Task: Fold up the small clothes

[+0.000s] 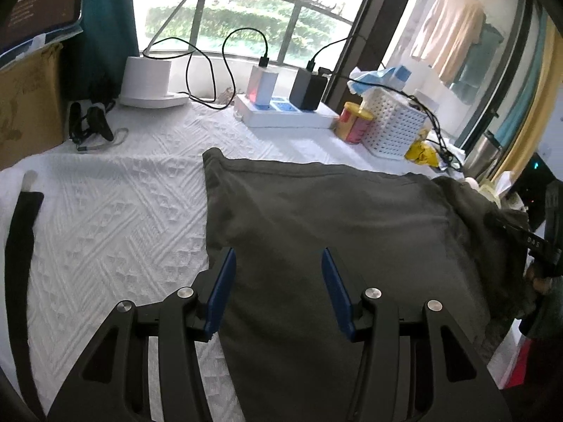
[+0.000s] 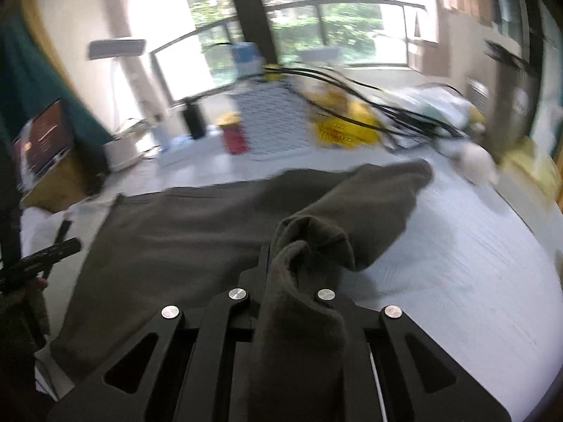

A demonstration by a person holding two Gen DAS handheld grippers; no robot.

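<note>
Garment: a dark olive-grey garment (image 1: pixel 316 218) lies spread on the white textured cover (image 1: pixel 116 211); its near edge is cut off below both views, so its kind stays unclear.
Left gripper: the left gripper (image 1: pixel 278 292) hovers over the cloth's left edge, blue pads (image 1: pixel 221 292) about half apart with nothing pinched between them.
Right gripper: the right gripper (image 2: pixel 299 274) is clamped on a bunched fold of the garment (image 2: pixel 309 246); the cloth drapes over the fingers and hides the tips.
Blur: the right wrist view is smeared, so the white perforated basket (image 2: pixel 271 119) and yellow bag (image 2: pixel 341 123) show only roughly.
Far edge: power banks (image 1: pixel 285 86) on cables, a tin (image 1: pixel 353 123).
</note>
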